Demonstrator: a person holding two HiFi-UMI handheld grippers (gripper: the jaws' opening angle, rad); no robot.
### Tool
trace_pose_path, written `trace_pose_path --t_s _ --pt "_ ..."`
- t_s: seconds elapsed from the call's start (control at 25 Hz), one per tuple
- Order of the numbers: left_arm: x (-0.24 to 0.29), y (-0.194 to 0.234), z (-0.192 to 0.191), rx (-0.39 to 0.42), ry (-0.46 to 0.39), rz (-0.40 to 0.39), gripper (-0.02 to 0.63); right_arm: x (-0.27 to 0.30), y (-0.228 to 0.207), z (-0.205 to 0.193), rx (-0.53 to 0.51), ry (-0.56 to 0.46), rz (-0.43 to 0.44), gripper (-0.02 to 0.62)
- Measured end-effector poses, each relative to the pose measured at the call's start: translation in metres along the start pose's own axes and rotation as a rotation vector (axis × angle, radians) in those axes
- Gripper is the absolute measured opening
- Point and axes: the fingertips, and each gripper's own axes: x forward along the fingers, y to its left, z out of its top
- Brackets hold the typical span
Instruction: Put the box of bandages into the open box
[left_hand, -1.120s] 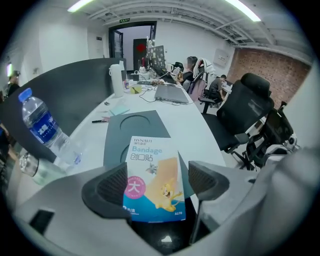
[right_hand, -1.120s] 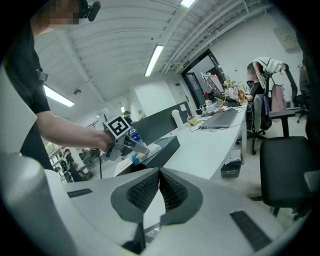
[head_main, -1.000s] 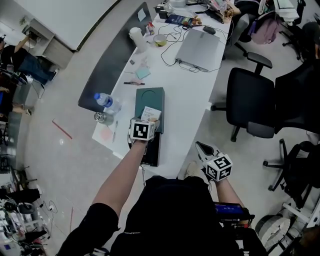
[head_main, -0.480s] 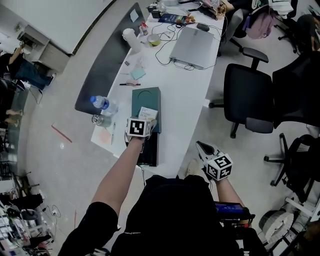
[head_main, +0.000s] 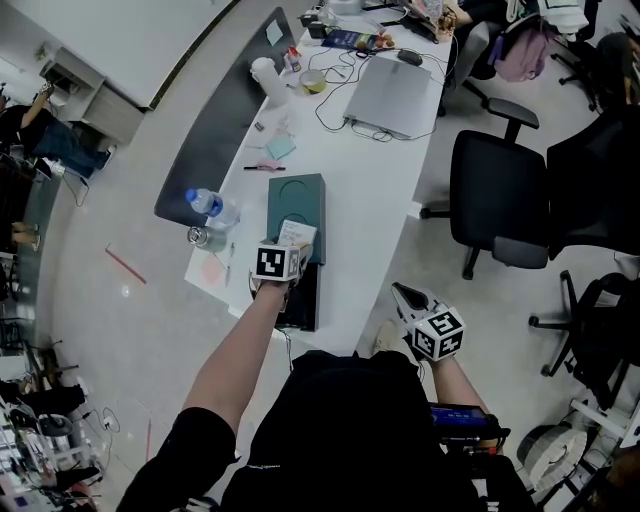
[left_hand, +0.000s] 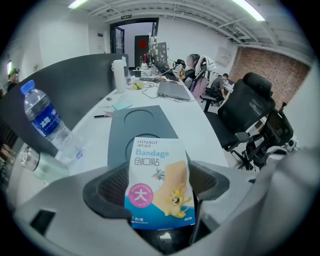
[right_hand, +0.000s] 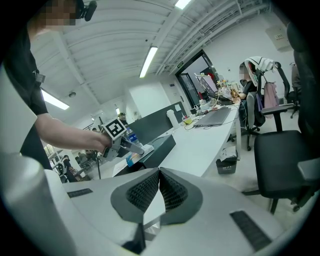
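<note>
Left gripper (left_hand: 161, 184) clamps the single box of bandages (left_hand: 158, 162), long axis along its jaws, top pointing away, over the open box (head_main: 305, 300) on the table (head_main: 375, 180); right gripper (right_hand: 159, 187) clenched, empty.

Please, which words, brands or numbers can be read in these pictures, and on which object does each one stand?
"HYNAUT": box of bandages, top edge.
"Bandage": same box.
"创口贴": same box.
"大": same box, pink circle.
Water bottle label: too blurred to read.
</note>
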Motion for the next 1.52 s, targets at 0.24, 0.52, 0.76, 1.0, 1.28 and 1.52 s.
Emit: trace_pose_path --t_s 0.24,0.52,0.76,1.0,1.28,1.52 --pt "-0.016 0.0 -0.011 -0.021 -0.027 0.001 0.379 0.002 0.006 -0.001 -0.007 0.004 0.016 0.025" --pt "-0.038 -0.003 -0.038 -0.057 -0.052 -0.01 0.379 0.006 0.017 -0.002 -0.028 0.019 0.051 0.025" --pt "-0.056 -0.001 -0.064 -0.098 -0.077 0.002 0.379 0.014 0.03 -0.005 -0.05 0.036 0.088 0.025" --pt "-0.066 -0.008 -0.086 -0.137 -0.097 -0.003 0.379 0.021 0.04 -0.005 -0.067 0.047 0.12 0.025" --pt "-0.053 -0.014 -0.112 -0.183 -0.065 -0.012 0.379 0.025 0.043 -0.007 -0.07 0.061 0.127 0.025" --pt "-0.038 -0.019 -0.121 -0.188 -0.032 -0.016 0.38 0.022 0.037 -0.007 -0.057 0.063 0.108 0.025"
